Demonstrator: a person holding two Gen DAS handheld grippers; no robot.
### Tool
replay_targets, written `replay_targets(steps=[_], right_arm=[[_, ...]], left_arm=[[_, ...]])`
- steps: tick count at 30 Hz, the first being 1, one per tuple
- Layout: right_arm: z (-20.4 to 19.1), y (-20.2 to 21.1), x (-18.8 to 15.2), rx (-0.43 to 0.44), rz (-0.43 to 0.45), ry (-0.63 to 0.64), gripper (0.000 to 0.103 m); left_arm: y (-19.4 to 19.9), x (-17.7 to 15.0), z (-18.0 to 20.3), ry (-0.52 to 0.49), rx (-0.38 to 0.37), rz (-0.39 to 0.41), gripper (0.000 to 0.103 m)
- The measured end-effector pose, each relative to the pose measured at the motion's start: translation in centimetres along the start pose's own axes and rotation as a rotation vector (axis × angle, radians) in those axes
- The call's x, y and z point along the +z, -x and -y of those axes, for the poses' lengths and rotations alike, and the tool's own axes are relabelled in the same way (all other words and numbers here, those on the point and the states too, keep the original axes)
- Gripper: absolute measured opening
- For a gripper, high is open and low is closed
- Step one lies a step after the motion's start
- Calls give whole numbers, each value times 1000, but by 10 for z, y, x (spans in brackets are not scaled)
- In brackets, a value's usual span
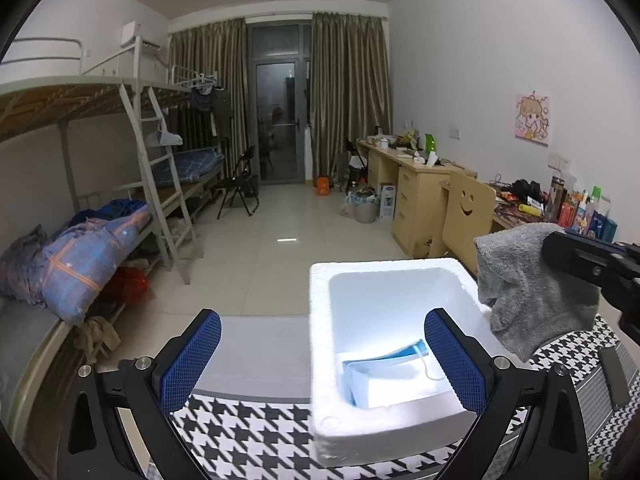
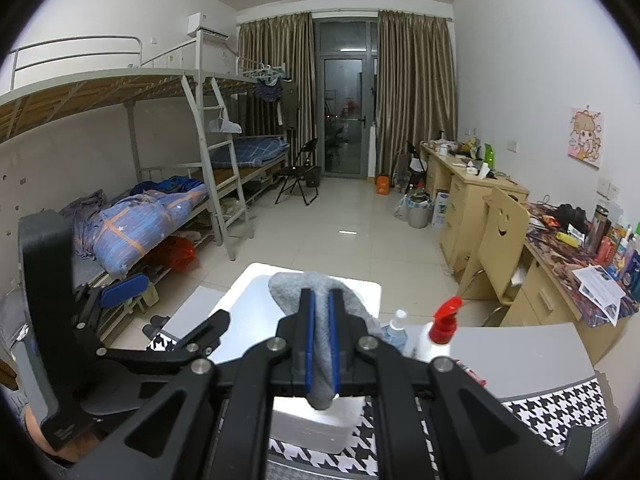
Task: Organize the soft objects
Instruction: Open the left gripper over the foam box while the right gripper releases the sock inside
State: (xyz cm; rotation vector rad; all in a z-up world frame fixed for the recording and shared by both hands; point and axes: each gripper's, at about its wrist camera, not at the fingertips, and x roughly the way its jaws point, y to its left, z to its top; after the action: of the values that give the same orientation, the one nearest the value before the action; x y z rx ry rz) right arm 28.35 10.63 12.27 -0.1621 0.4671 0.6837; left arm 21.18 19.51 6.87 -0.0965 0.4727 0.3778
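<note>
A white foam box (image 1: 320, 360) stands on a black-and-white houndstooth cloth (image 1: 248, 432). Inside it lies a flat blue-and-white pack (image 1: 384, 376) with a thin cord. My left gripper (image 1: 323, 316) is open wide with nothing between its blue pads; its right finger reaches over the box and its left one stands outside it. My right gripper (image 2: 320, 336) is shut on a grey fuzzy cloth (image 2: 292, 284), which hangs over the box's right rim (image 1: 532, 292). From the right wrist, one blue pad (image 2: 124, 285) of the left gripper shows at left.
A red-capped spray bottle (image 2: 444, 320) and a small clear bottle (image 2: 396, 330) stand just right of the box. Bunk beds (image 1: 80, 248) line the left wall. Desks (image 1: 420, 188) and a smiley-backed chair (image 1: 464, 216) stand along the right wall, with tiled floor between.
</note>
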Motion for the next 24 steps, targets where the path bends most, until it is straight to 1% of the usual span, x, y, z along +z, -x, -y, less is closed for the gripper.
replay_targets(steps=[4, 8, 14, 18, 20, 24], right_arm=[[-5, -7, 1, 0, -9, 4, 10], [-7, -15, 2, 16, -15, -3, 10], [-15, -33, 1, 18, -50, 4, 10], [-16, -41, 1, 20, -67, -3, 10], [-15, -45, 2, 8, -70, -16, 10], [-16, -58, 1, 6, -96, -4, 10]], left_arm=[[2, -4, -13, 11, 35, 2, 102], [5, -10, -26, 28, 54, -9, 102], [11, -13, -37, 43, 74, 2, 102], [12, -15, -44, 58, 77, 0, 102], [11, -17, -47, 63, 79, -2, 102], [10, -20, -51, 68, 80, -8, 102]])
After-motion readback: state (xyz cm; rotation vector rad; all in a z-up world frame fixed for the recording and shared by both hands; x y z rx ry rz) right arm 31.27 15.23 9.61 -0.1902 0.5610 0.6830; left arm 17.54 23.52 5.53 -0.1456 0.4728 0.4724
